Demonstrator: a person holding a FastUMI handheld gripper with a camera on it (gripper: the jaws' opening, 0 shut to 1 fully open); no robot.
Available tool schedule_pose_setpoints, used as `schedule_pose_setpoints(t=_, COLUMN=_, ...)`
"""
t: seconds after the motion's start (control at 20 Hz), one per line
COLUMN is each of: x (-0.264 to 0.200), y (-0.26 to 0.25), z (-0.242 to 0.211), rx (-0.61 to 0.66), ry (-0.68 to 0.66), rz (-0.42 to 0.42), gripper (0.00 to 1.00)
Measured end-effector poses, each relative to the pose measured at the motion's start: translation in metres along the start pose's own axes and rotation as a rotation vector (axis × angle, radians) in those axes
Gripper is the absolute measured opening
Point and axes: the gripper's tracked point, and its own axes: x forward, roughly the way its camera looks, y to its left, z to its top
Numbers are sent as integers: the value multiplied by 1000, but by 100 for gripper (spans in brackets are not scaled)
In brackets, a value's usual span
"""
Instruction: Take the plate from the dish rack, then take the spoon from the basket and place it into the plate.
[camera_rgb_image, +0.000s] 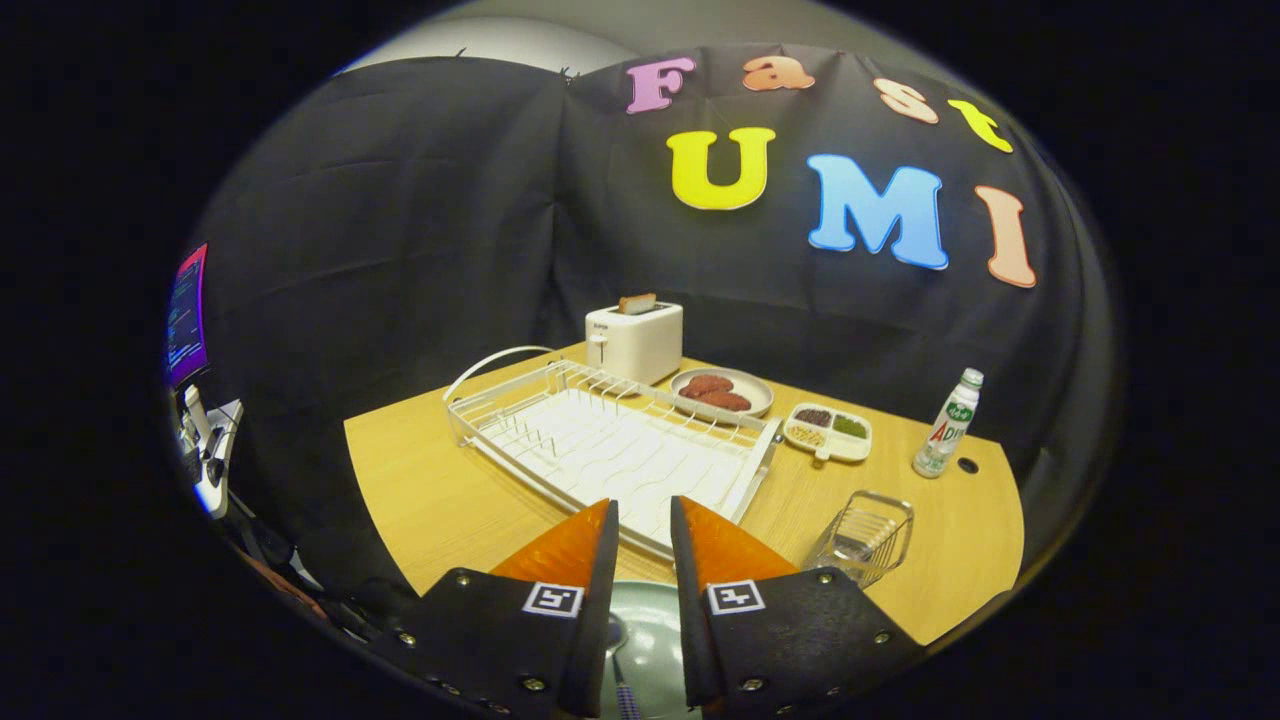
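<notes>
A pale green plate lies on the wooden table under my fingers, seen through the gap between them. A spoon rests in the plate, its bowl near the left finger and its blue handle running toward me. My gripper hovers above the plate, open by a narrow gap with nothing between the orange fingers. Just beyond the fingertips lies the white wire dish rack, with no dishes in it. The small wire basket stands to the right of the fingers and looks empty.
A white toaster with a slice of bread stands behind the rack. Right of it sit a grey plate of brown patties, a divided snack tray and a small bottle. A lit screen stands off the table's left side.
</notes>
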Motion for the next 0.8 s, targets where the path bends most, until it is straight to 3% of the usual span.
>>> schedule_pose_setpoints(t=0.25, x=-50, y=-62, z=98, rx=39, ry=-237, rz=-239, gripper=31)
schedule_pose_setpoints(t=0.45, x=-88, y=-96, z=146, rx=58, ry=-346, rz=-388, gripper=31)
schedule_pose_setpoints(t=0.6, x=-96, y=-110, z=147, rx=102, ry=-356, rz=-449, gripper=96)
schedule_pose_setpoints(t=0.8, x=-111, y=-119, z=143, rx=127, ry=-354, rz=-521, gripper=96)
